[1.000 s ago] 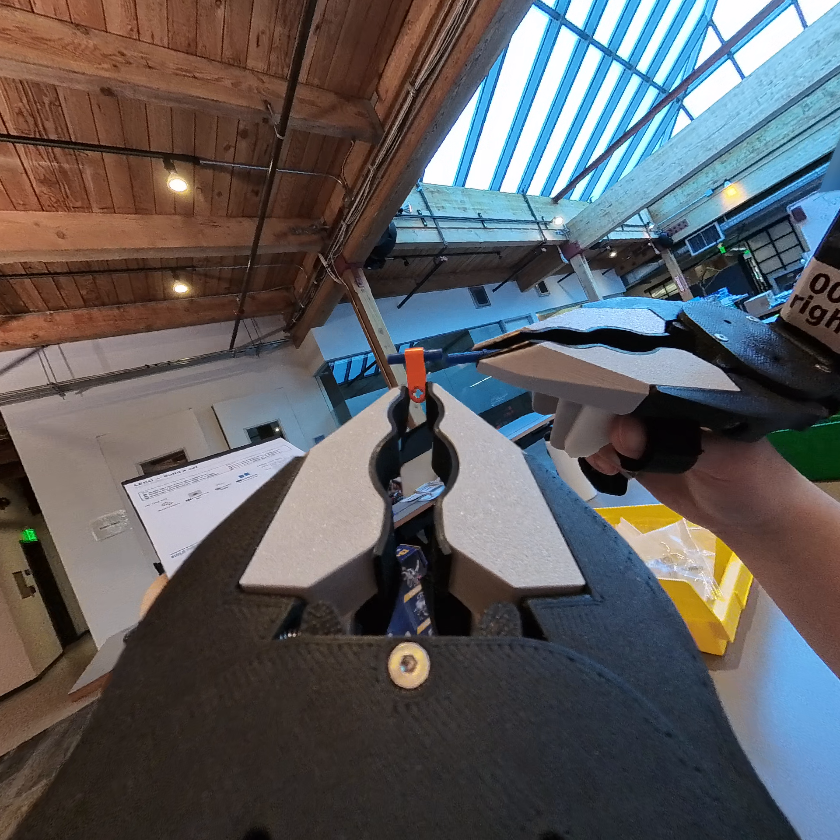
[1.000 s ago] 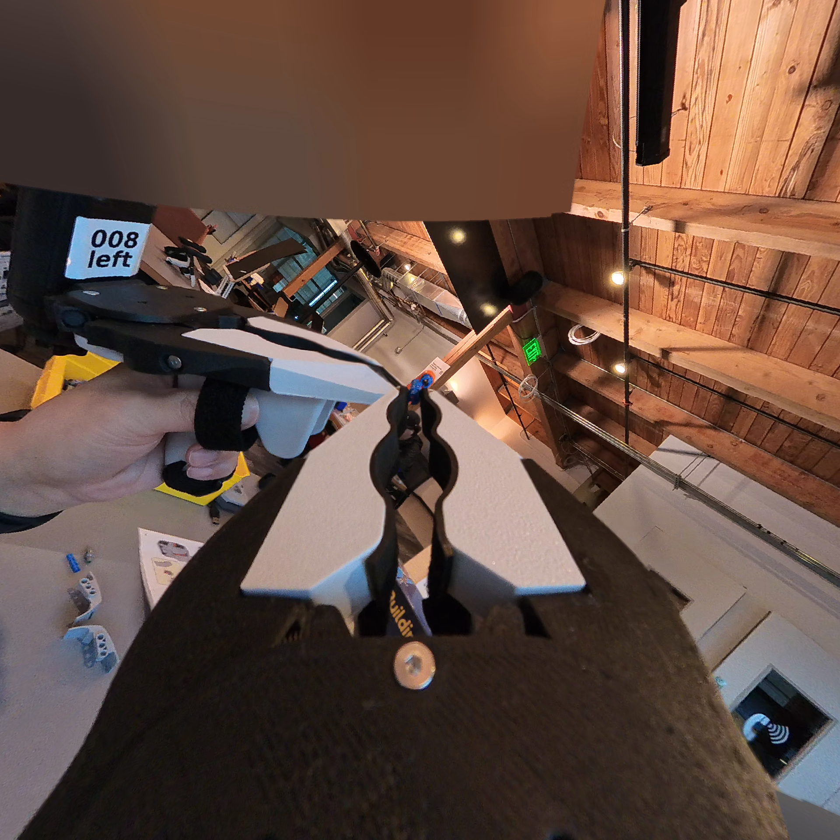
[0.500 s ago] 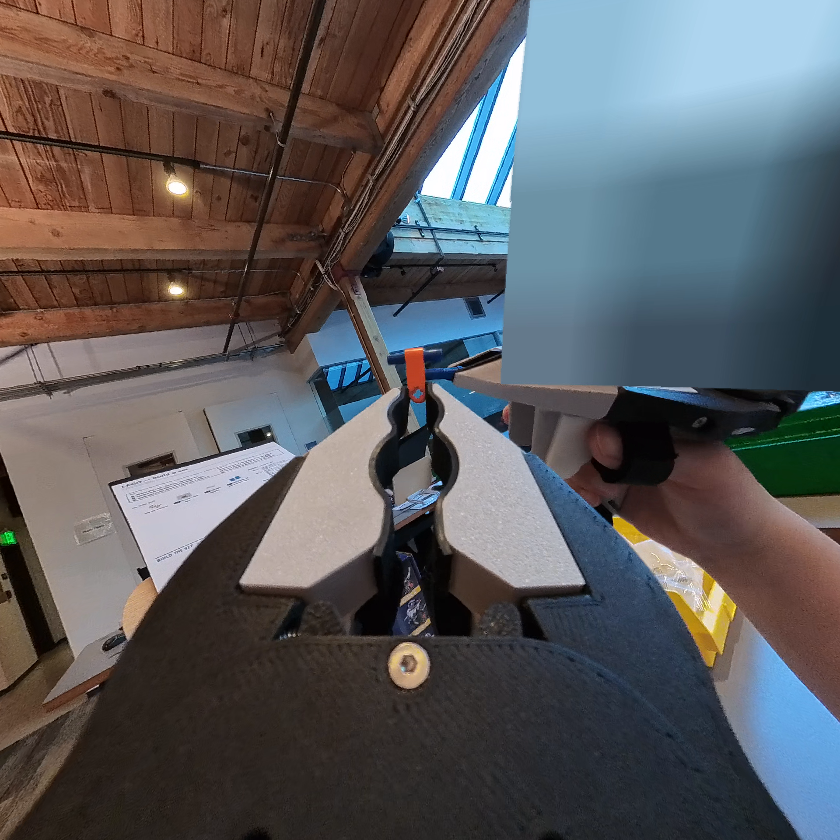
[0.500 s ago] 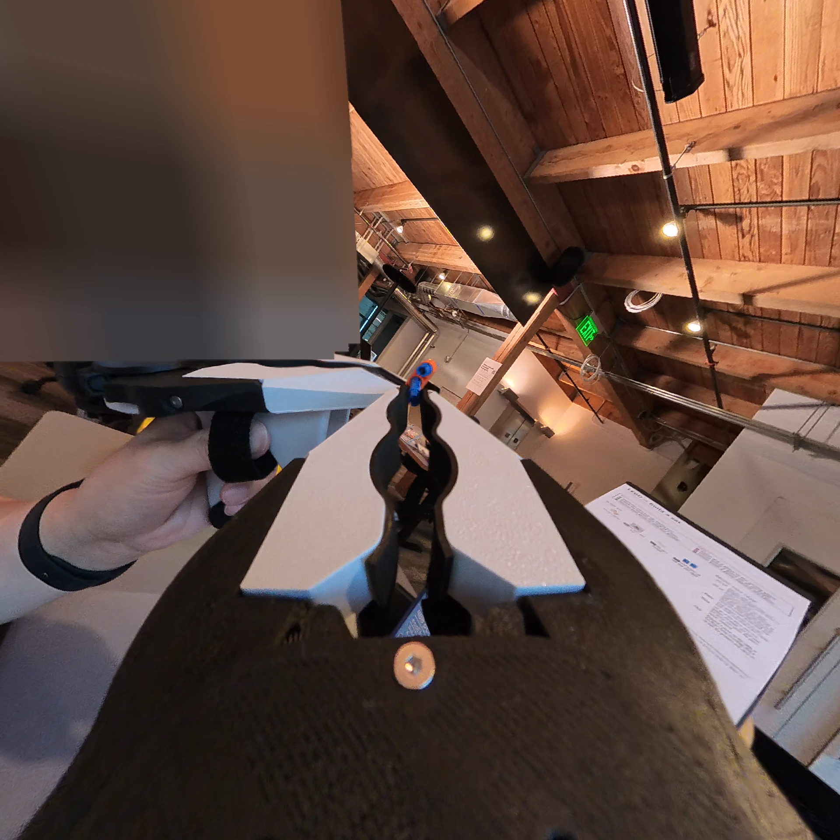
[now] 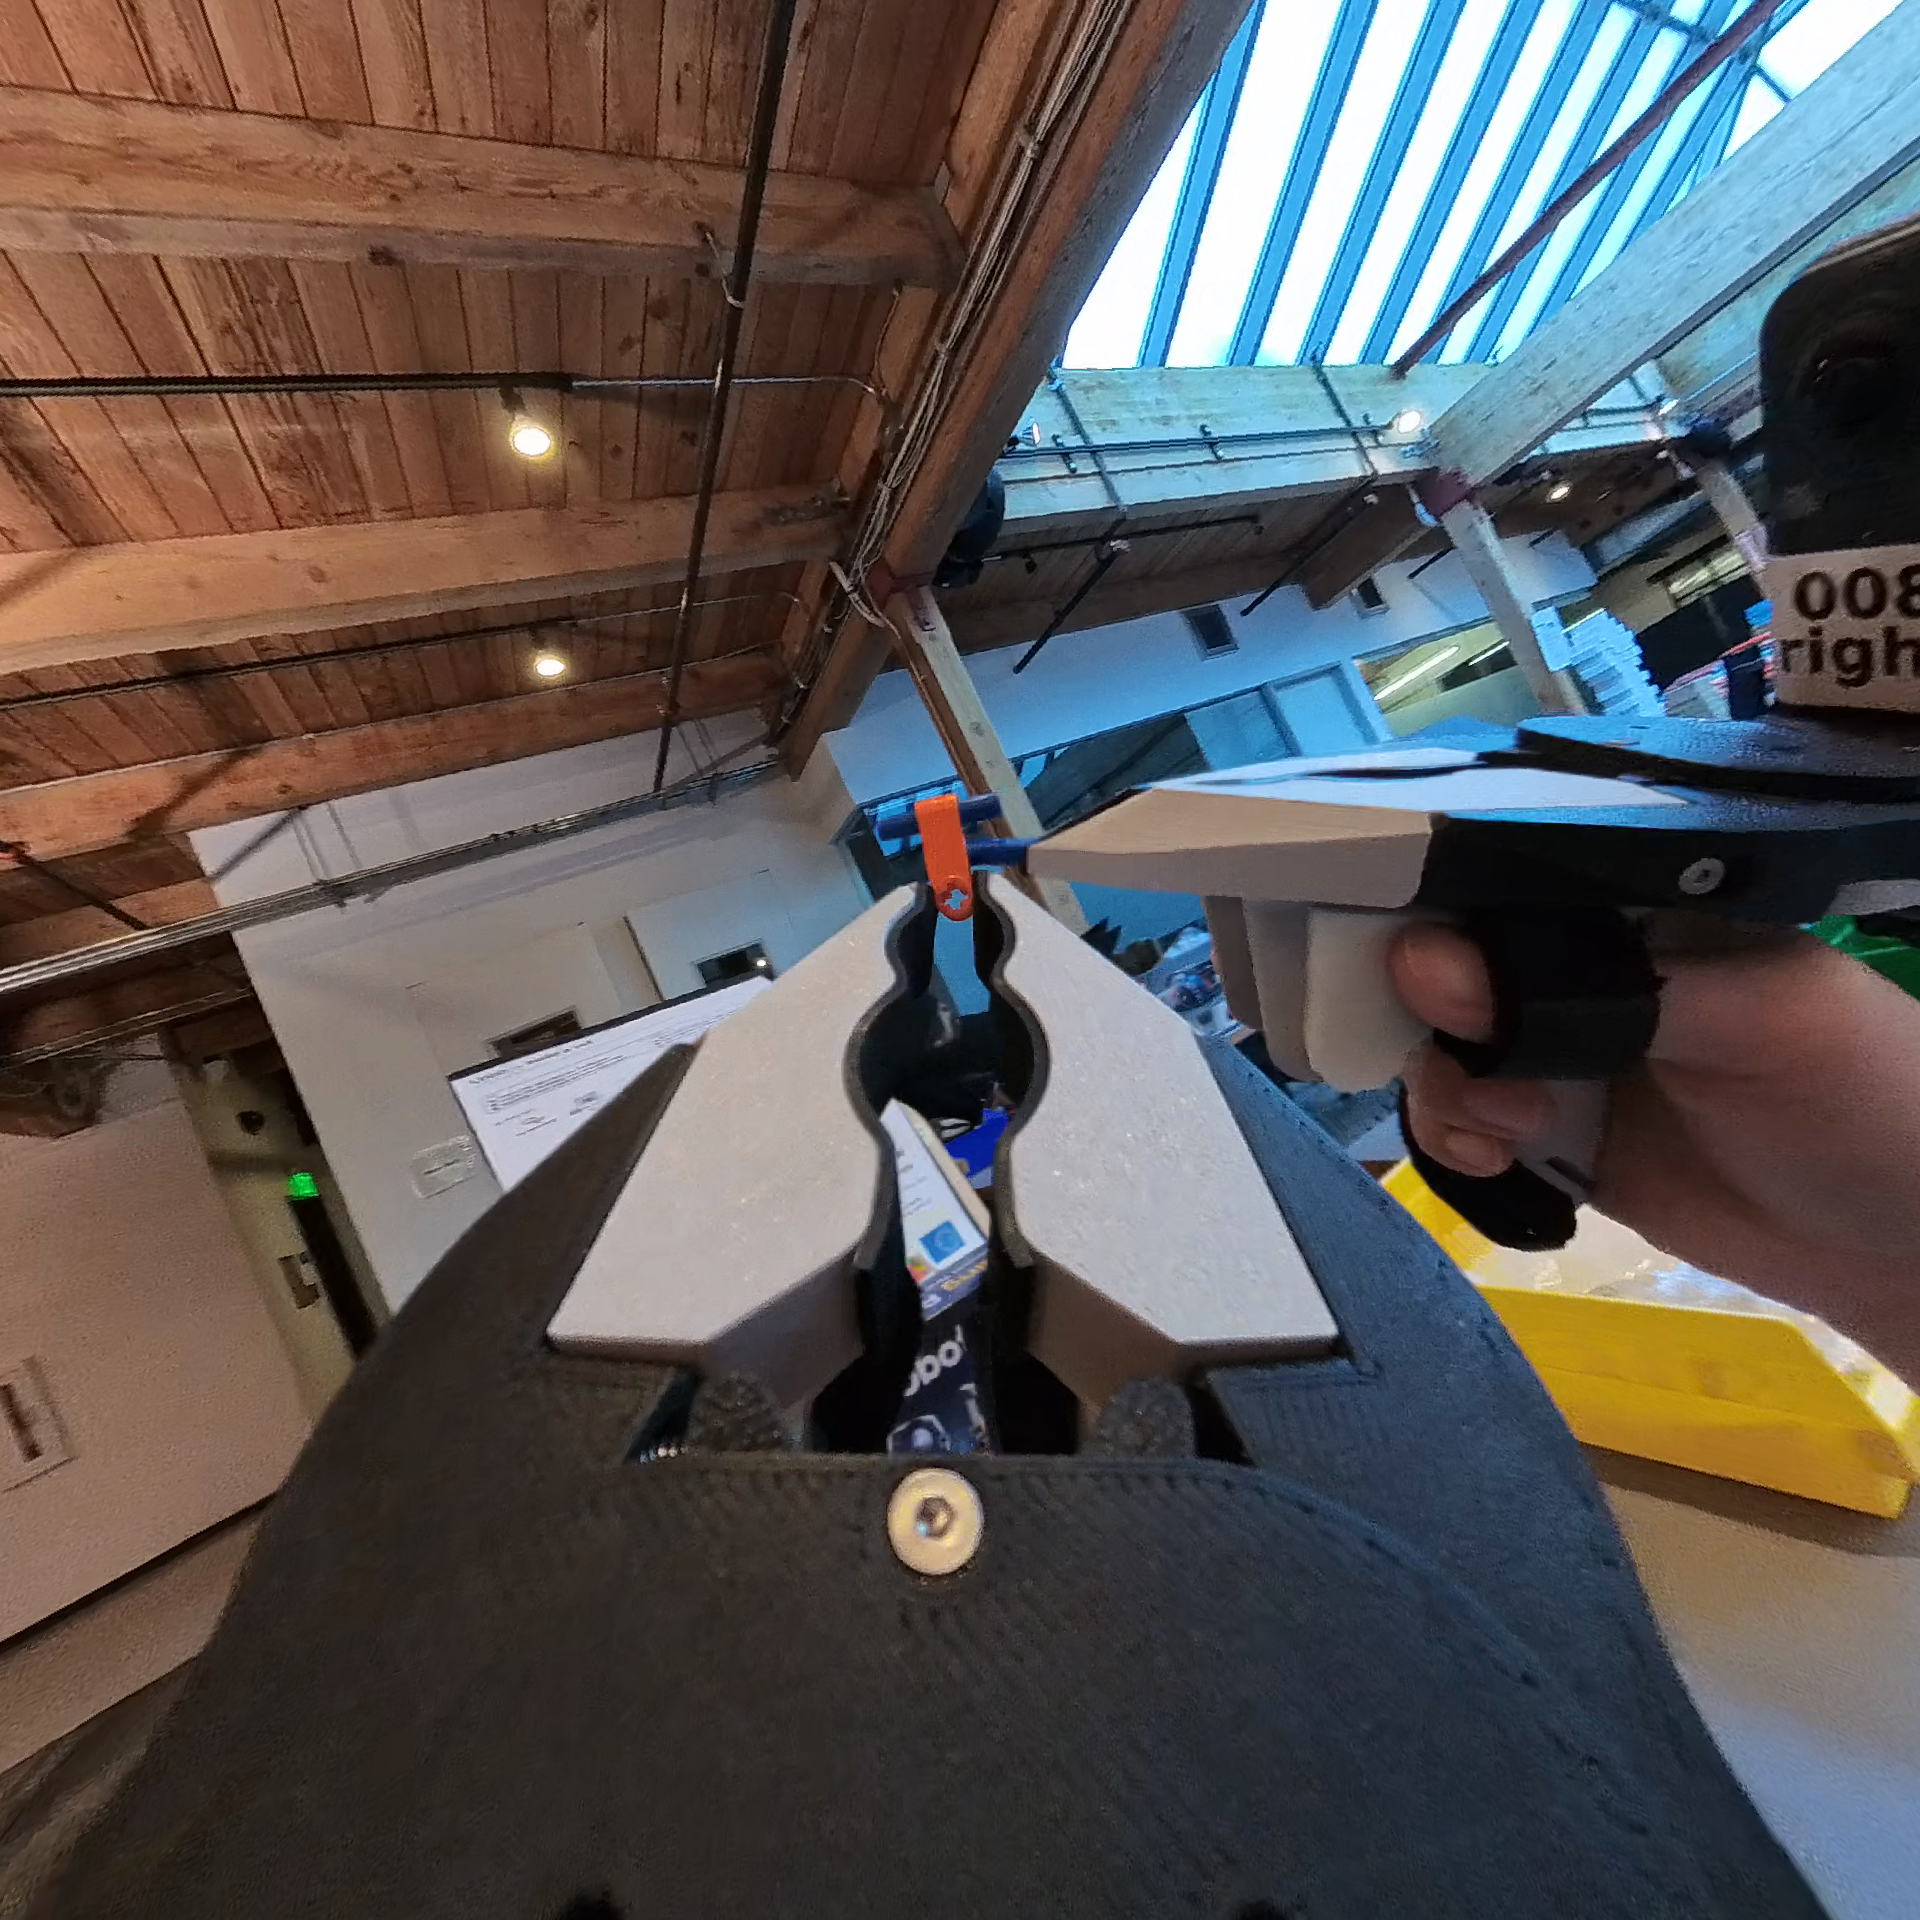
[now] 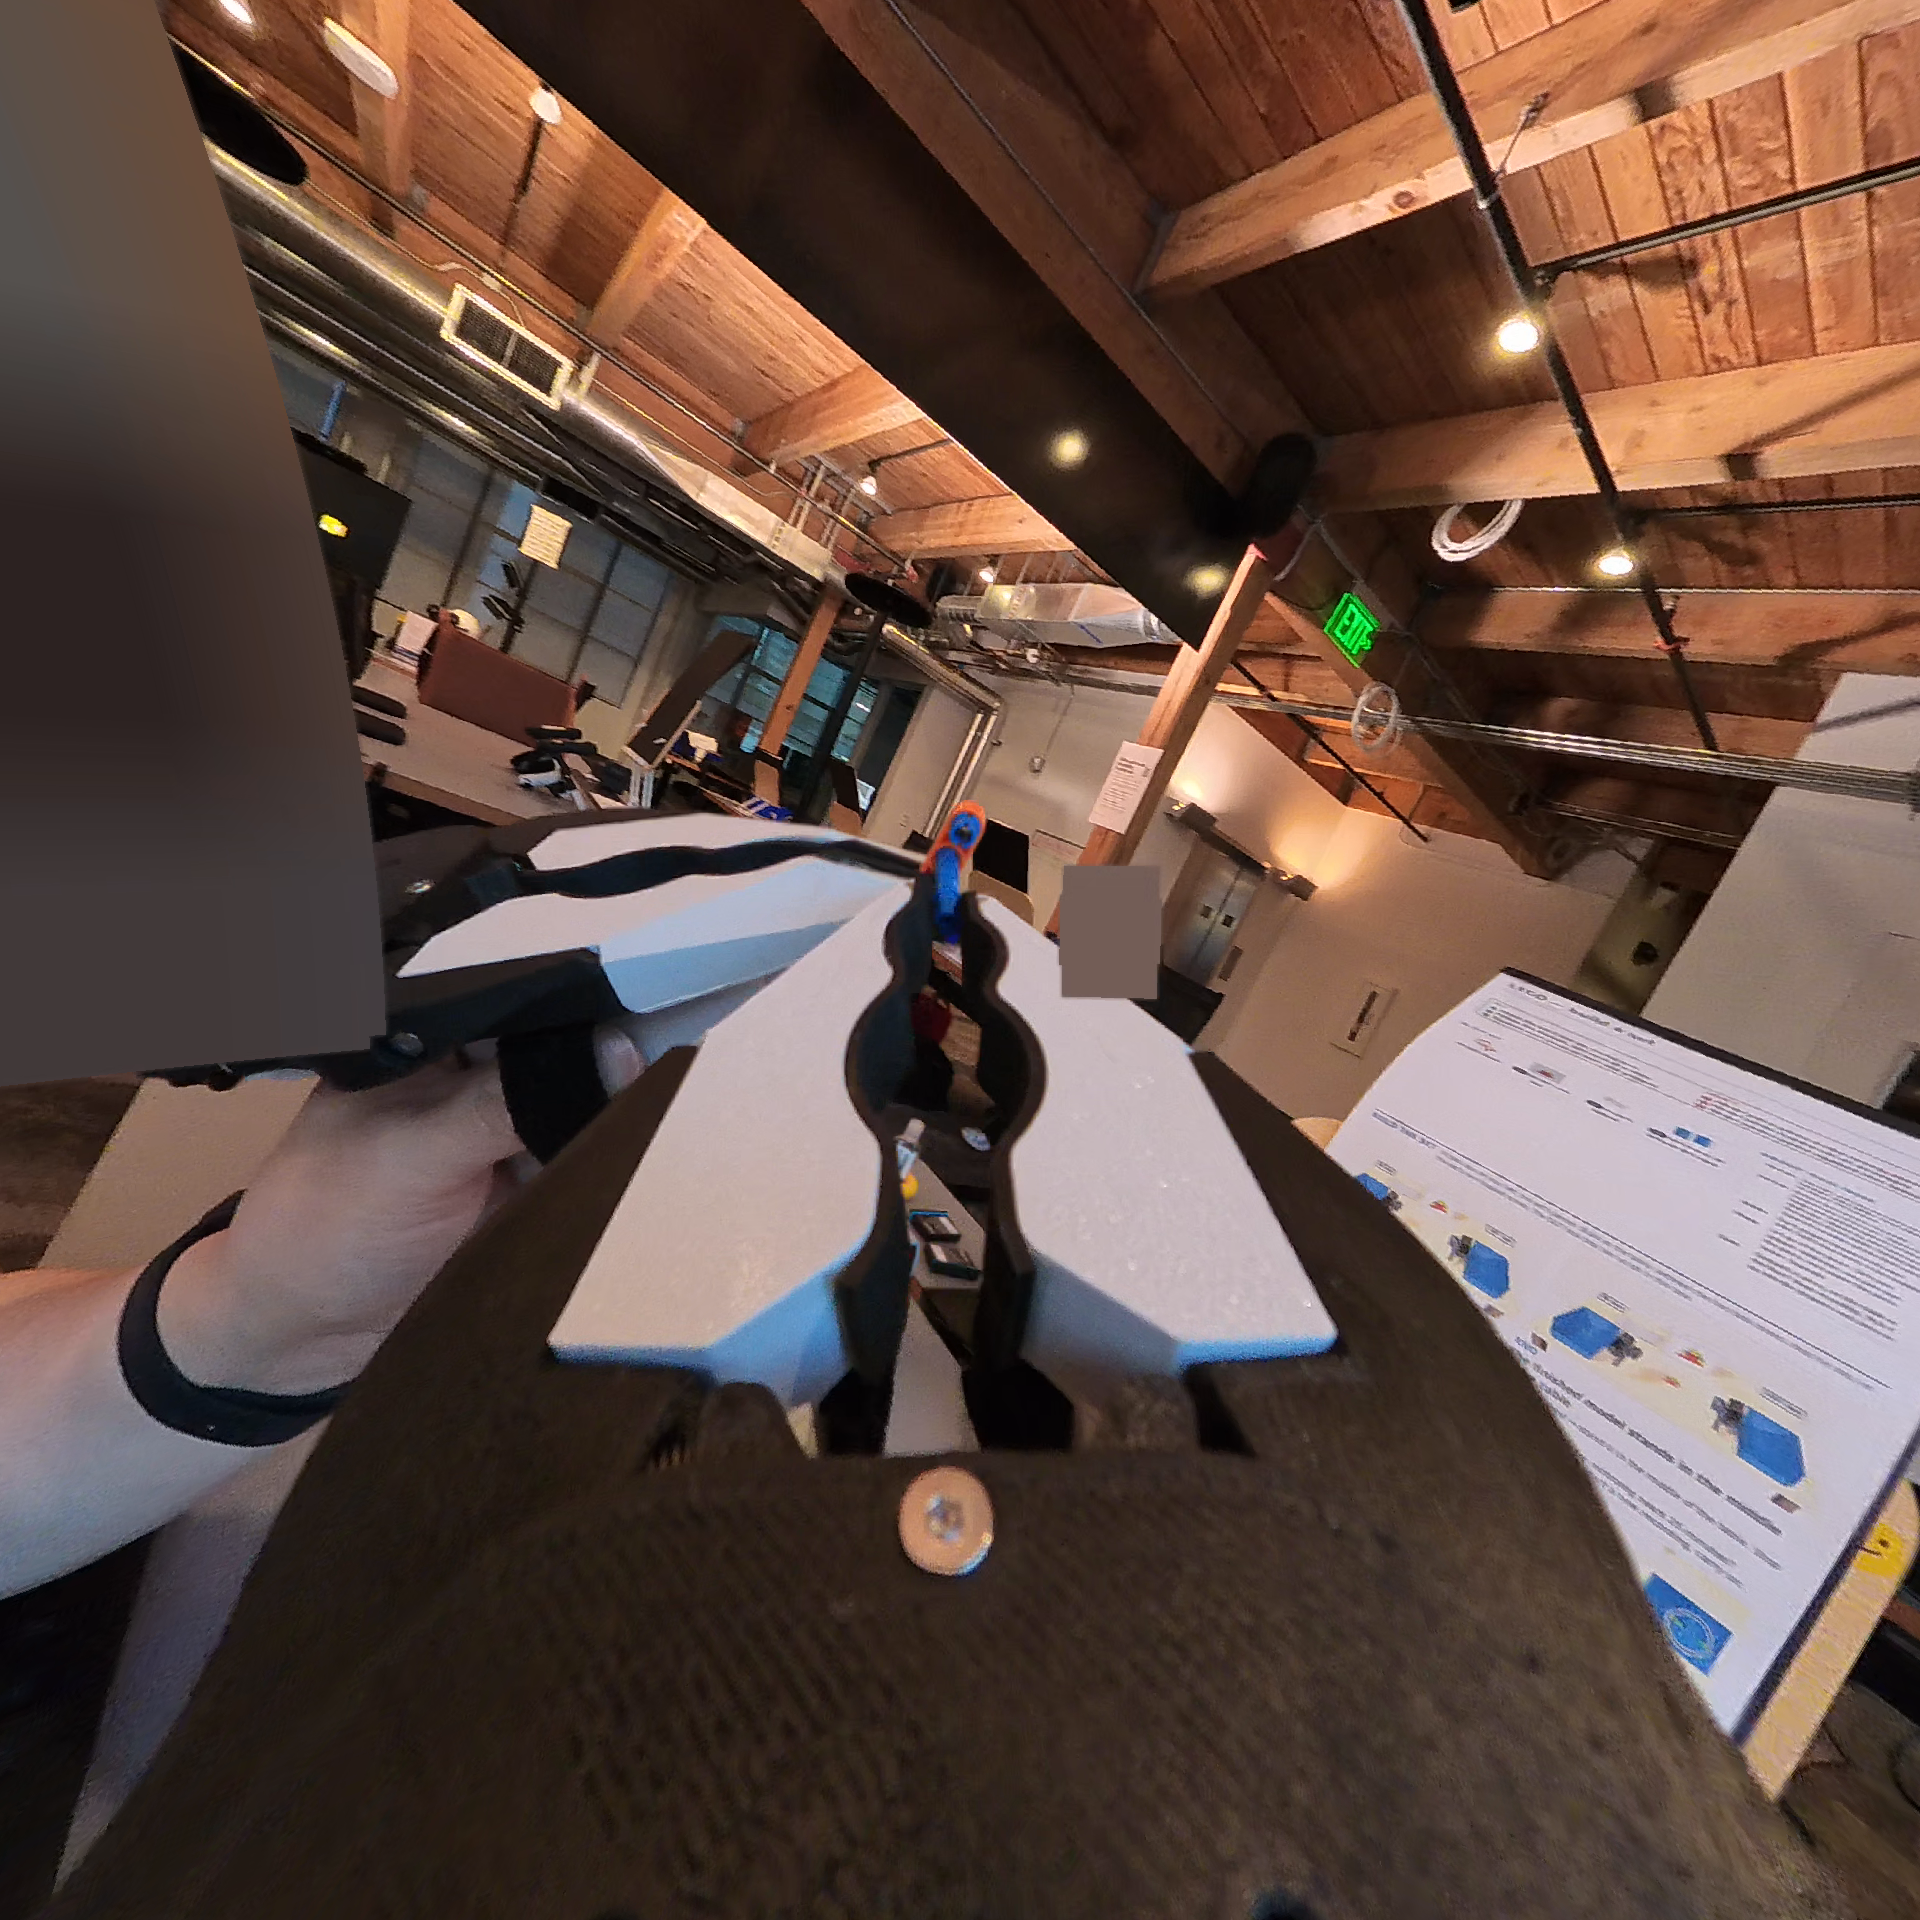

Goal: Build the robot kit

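In the left wrist view my left gripper (image 5: pixel 948 902) is shut on the lower end of a small orange beam (image 5: pixel 943 847) and holds it upright in the air. Two blue pins (image 5: pixel 992 852) pass through the beam. My right gripper (image 5: pixel 1039 857) comes in from the right, and its fingertips are closed on the lower pin's end. In the right wrist view my right gripper (image 6: pixel 940 925) is shut on the blue pin (image 6: pixel 945 883), with the orange beam (image 6: pixel 964 826) at its far end. The left gripper (image 6: pixel 904 868) meets it from the left.
A yellow bin (image 5: pixel 1662 1382) sits on the pale table (image 5: pixel 1766 1621) at lower right. A board with an instruction sheet (image 6: pixel 1621 1299) stands to the right, and it also shows in the left wrist view (image 5: pixel 582 1091). A person's hand (image 5: pixel 1714 1122) grips the right tool. Wooden ceiling overhead. The tips of both grippers are at nearly the same place.
Both grippers kept their hold on the joined orange and blue piece. The pair swung in the air; the right wrist view turned down and right, bringing the instruction board into view.
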`<state>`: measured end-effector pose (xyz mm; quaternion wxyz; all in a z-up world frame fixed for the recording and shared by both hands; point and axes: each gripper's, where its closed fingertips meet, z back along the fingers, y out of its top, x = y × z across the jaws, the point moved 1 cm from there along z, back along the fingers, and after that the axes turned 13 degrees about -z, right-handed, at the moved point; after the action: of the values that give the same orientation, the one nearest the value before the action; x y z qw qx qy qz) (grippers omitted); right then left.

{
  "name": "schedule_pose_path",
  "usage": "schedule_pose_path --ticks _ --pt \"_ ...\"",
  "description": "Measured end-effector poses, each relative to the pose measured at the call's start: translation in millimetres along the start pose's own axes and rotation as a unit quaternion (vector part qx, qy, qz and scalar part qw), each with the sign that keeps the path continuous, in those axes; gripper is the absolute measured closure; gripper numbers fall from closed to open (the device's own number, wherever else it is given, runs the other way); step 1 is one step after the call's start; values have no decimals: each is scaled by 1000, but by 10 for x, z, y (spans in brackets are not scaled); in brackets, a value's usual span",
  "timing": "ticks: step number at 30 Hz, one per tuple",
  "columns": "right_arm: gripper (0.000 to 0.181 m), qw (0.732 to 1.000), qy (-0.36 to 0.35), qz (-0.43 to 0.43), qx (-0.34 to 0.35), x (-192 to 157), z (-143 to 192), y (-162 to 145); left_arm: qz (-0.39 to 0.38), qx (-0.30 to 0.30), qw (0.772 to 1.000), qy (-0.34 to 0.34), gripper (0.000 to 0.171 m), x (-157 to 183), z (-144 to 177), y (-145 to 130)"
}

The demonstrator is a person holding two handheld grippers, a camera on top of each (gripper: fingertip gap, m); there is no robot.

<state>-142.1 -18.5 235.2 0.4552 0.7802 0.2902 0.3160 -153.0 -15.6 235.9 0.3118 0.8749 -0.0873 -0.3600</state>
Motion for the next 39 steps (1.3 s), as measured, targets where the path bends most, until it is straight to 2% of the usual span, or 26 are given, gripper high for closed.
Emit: schedule_pose_path --ticks 4,12,30,32,34,39 --pt "179 1000 -7 -5 8 6 -33 -18 -10 -4 1000 0 167 -28 -2 -15" --pt "178 999 -16 -41 -1 86 -45 -73 -88 -36 995 -2 166 -26 -36 -122" --pt "178 997 -22 -68 2 172 -18 -75 -77 -49 996 -20 167 56 -65 -215" --pt "178 998 -20 -62 -16 168 -13 -109 -79 -51 995 -14 167 47 -67 -229" --pt "179 998 -22 -53 -26 175 0 -119 -66 -50 996 -20 167 58 -70 -235" --pt "178 999 -16 -49 3 150 -5 -65 -6 -37 999 -30 167 58 -61 -208"
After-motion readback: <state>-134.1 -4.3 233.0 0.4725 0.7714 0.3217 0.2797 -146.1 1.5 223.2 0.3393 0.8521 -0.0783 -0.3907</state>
